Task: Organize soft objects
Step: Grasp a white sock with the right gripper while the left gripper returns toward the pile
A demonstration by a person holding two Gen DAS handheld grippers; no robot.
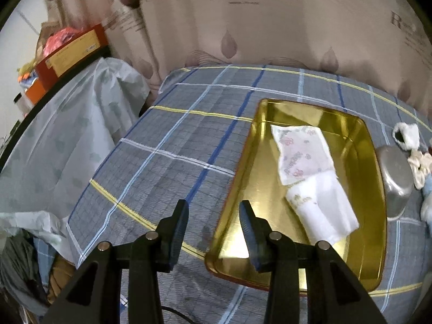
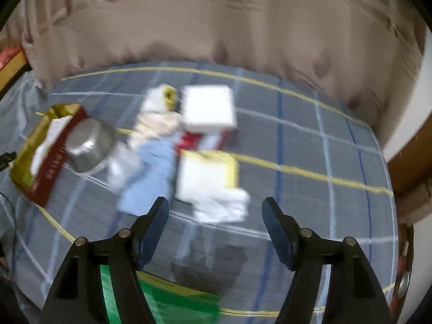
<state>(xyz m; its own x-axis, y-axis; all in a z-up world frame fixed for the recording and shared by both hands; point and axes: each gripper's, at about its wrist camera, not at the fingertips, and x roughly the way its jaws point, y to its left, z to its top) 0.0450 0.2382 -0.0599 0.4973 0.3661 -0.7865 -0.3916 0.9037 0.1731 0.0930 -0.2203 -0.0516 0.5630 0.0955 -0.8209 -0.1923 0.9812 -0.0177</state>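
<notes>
A gold tray lies on the plaid bed cover and holds a printed white cloth and a folded white cloth. My left gripper is open and empty, hovering over the tray's near left rim. In the blurred right wrist view, a pile of soft items lies ahead: a white folded cloth, a pale blue cloth, cream socks, and white and yellow pads. My right gripper is open and empty, just in front of the white cloth.
An upturned metal bowl sits right of the tray; it also shows in the right wrist view. A curtain hangs behind the bed. A draped table with boxes stands at left. A green object lies below the right gripper.
</notes>
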